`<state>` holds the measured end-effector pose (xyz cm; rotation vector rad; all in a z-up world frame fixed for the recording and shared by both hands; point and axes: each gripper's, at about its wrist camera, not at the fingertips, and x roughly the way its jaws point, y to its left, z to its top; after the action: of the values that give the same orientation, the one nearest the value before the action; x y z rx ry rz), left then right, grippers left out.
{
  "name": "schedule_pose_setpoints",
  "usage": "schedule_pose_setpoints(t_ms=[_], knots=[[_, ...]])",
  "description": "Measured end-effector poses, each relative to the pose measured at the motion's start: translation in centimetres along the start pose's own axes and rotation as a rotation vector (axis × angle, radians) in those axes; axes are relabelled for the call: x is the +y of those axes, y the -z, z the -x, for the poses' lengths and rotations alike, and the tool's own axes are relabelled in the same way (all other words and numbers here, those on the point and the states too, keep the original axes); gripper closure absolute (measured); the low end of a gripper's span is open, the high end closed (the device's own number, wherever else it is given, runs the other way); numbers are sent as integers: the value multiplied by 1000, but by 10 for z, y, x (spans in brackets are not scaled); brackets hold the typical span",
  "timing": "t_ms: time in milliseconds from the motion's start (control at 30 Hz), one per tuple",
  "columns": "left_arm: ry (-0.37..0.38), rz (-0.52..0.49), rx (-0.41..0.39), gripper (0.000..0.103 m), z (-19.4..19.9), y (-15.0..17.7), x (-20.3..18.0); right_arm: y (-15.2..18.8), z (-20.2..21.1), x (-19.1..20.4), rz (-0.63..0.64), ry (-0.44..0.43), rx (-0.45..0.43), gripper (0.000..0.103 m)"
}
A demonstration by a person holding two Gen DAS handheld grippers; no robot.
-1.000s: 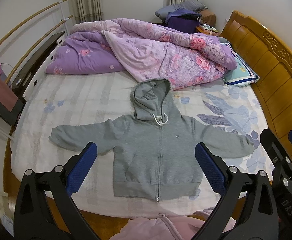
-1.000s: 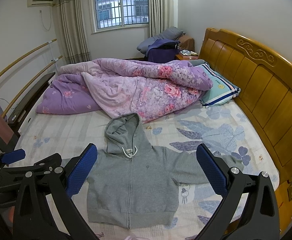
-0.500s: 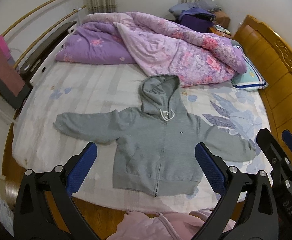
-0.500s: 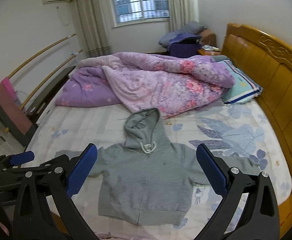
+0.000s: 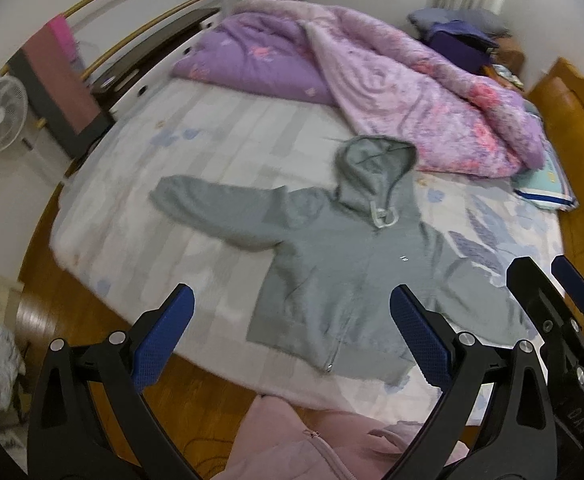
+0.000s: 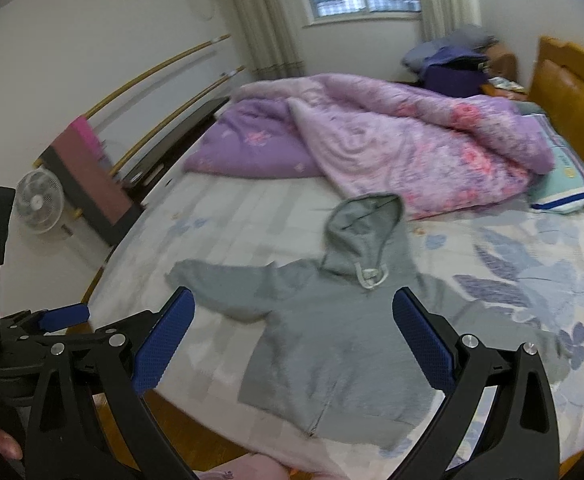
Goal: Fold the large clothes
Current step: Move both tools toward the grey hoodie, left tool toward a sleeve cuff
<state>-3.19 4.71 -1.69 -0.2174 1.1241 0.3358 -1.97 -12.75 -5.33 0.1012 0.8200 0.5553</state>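
Both views have swung leftward since half a second ago: a white standing fan (image 5: 0,114) by the wall now shows, and the grey zip-front hooded sweatshirt (image 5: 344,276) sits further right in the left wrist view. The sweatshirt itself lies as before, spread front-up near the foot edge of the bed (image 5: 219,152), sleeves out, hood pointing toward the crumpled pink-and-purple floral quilt (image 5: 420,96).

The left gripper (image 5: 292,336) hangs above that foot edge with its blue-padded fingers spread wide and nothing between them. The right gripper (image 6: 294,338) is just as wide and empty.

Both pictures are motion-blurred. The right gripper covers the end of one sleeve in the left wrist view. A pink garment (image 5: 316,440) is cut off at the bottom edge.
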Motion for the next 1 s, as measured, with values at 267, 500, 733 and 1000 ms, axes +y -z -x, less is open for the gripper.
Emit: schedule_pose_setpoints(t_ms=[267,500,733,1000], knots=[[-70,94,48,5,-20,4,40,2,-40,29,53,-105,81,7],[-26,151,115,5,-57,-9,86,-2,-80,60,102,-109,100,7],[3,168,194,5,-121,-42,154,-15,-149,81,96,48,98,7],[34,225,256,5,-233,-79,256,-17,-249,88,26,210,180,7]])
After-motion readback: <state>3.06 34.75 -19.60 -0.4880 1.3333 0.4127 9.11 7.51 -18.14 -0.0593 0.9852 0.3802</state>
